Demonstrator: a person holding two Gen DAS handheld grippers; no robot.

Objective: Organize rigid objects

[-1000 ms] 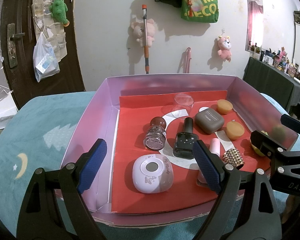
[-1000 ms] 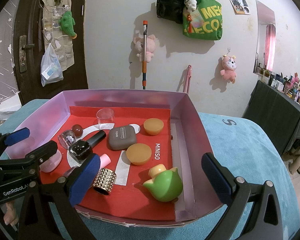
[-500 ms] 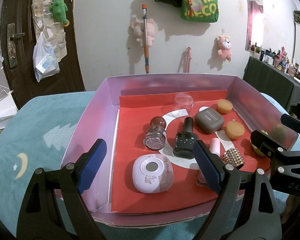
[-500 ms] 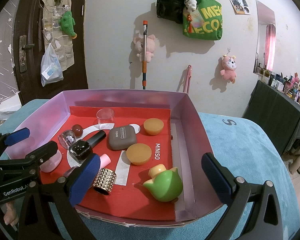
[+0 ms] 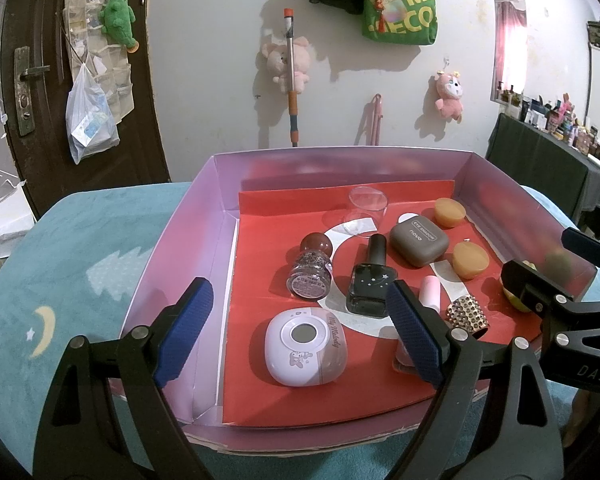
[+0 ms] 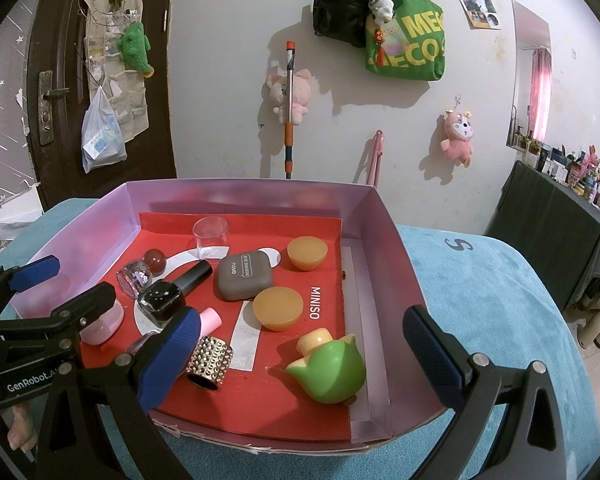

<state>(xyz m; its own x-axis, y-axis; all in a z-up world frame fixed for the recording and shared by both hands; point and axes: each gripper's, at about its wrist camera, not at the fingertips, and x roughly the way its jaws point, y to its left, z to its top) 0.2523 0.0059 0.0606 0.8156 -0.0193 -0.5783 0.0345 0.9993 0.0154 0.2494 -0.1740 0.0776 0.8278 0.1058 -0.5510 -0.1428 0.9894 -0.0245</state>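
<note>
Half hidden behind right tool (image 5: 548, 276) at three o'clock: green toy (image 6: 328, 364). Two amber domes (image 6: 278, 308). Both tools, left tool (image 5: 300, 336) included, spread apart, empty.

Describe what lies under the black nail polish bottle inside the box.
The black nail polish bottle lies on a red liner with a white printed arc; the box floor beneath is covered.

A shallow lilac box (image 6: 236, 196) with a red liner fills mid-frame. At its upper middle a clear cup (image 6: 211, 236) stands upright. Below it lie a black polish bottle (image 6: 172, 294) on its side, a grey eyeshadow case (image 6: 243, 276) and two amber domes (image 6: 307, 253) (image 6: 278, 308). A studded gold ring (image 6: 210, 362) and a green tulip-shaped toy (image 6: 329, 368), tipped over, lie lower down.
</note>
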